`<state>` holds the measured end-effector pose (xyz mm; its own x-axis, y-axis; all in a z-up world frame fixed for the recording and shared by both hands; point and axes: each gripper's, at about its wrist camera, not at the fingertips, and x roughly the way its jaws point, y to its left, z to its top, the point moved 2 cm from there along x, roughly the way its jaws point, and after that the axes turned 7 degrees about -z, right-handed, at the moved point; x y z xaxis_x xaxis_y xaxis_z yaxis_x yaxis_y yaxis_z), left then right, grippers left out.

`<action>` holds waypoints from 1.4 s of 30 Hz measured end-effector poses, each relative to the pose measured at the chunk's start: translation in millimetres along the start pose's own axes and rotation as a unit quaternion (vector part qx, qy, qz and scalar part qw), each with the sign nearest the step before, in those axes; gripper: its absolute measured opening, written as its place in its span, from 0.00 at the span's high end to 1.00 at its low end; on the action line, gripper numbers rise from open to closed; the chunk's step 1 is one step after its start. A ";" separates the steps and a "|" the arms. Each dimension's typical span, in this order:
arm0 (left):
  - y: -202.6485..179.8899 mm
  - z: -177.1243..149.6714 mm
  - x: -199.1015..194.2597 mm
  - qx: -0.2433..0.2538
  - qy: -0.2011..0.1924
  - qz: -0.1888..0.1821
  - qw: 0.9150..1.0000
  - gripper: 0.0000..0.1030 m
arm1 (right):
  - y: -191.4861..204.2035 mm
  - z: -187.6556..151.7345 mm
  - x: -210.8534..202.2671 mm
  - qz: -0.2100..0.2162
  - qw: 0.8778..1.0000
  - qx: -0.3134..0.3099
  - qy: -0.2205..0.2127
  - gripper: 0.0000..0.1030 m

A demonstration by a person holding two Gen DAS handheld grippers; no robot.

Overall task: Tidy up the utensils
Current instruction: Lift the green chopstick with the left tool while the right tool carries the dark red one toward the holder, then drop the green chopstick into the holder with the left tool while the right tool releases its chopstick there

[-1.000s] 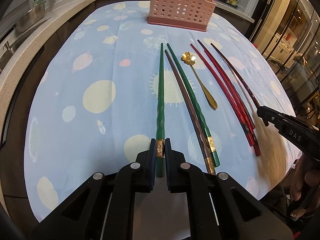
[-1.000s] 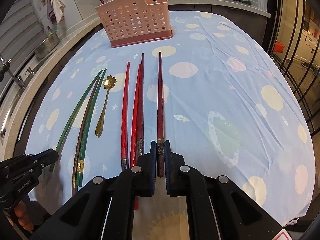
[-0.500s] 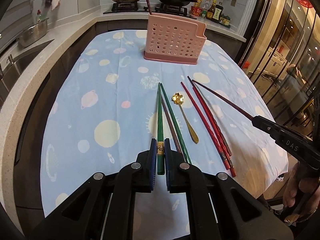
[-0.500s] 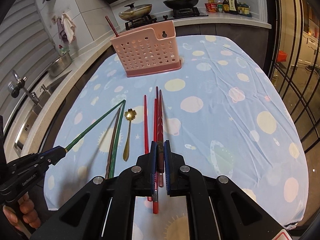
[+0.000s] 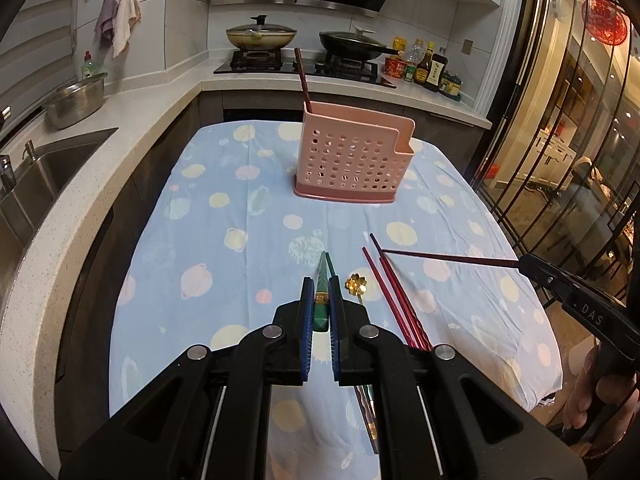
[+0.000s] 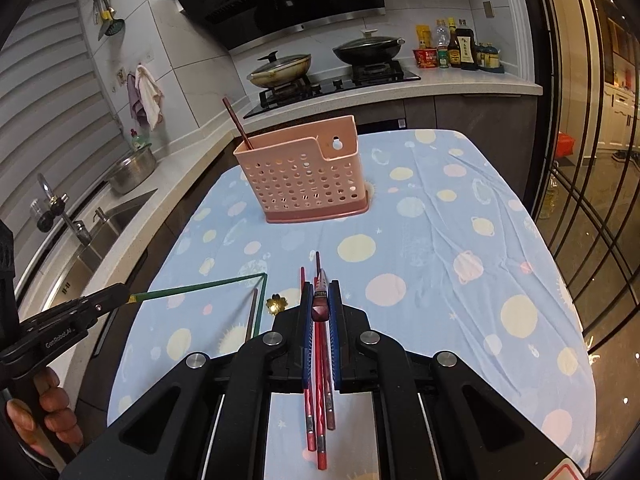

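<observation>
- A slim green chopstick with a gold band (image 5: 321, 298) is held off the cloth by its thick end, tip pointing toward the holder.
- A dark maroon chopstick (image 6: 320, 300) is likewise raised, gripped near its butt.
- Three red lacquered chopsticks (image 6: 318, 400) lie side by side on the cloth.
- One green and one brown chopstick (image 6: 256, 312) lie beside a gold flower-bowled spoon (image 5: 356, 283).
- The pink perforated plastic utensil holder (image 5: 352, 160) stands upright (one brown chopstick (image 5: 302, 76) already leaning inside).
</observation>
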<state>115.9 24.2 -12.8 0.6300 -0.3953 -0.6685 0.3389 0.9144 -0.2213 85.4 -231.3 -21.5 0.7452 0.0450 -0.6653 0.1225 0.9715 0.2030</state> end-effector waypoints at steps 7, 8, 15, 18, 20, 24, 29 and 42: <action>2.4 36.5 -8.7 0.006 -0.038 0.010 0.999 0.93 | -4.5 28.2 -9.3 -0.001 0.999 0.009 -0.035 0.93; 2.2 41.8 -10.7 0.008 -0.043 0.010 0.999 0.93 | -3.8 31.9 -10.7 -0.001 0.999 0.009 -0.040 0.93; -6.3 79.1 -17.0 0.028 -0.079 0.011 0.996 0.93 | -3.0 66.0 -16.2 0.010 0.997 0.011 -0.071 0.93; -10.3 98.6 -20.1 0.032 -0.096 0.007 0.995 0.93 | -1.2 82.0 -18.6 0.012 0.996 0.011 -0.088 0.93; -14.4 113.5 -23.0 0.036 -0.110 0.004 0.993 0.93 | -0.5 95.5 -20.3 0.014 0.995 0.013 -0.101 0.93; -25.0 142.6 -30.2 0.050 -0.140 0.001 0.989 0.93 | -1.8 120.9 -22.1 0.025 0.992 0.024 -0.121 0.93; -39.7 183.5 -39.3 0.066 -0.184 0.000 0.981 0.94 | 2.8 154.1 -20.9 0.033 0.988 0.030 -0.151 0.93; -48.3 271.6 -15.0 0.083 -0.247 0.007 0.965 0.93 | 15.7 232.0 17.2 0.060 0.979 0.060 -0.183 0.93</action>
<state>279.9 -37.6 200.8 0.8778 -0.4136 -0.2416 0.4092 0.9097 -0.0707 252.3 -269.2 136.9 0.9413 0.0501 -0.3338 0.0790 0.9287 0.3623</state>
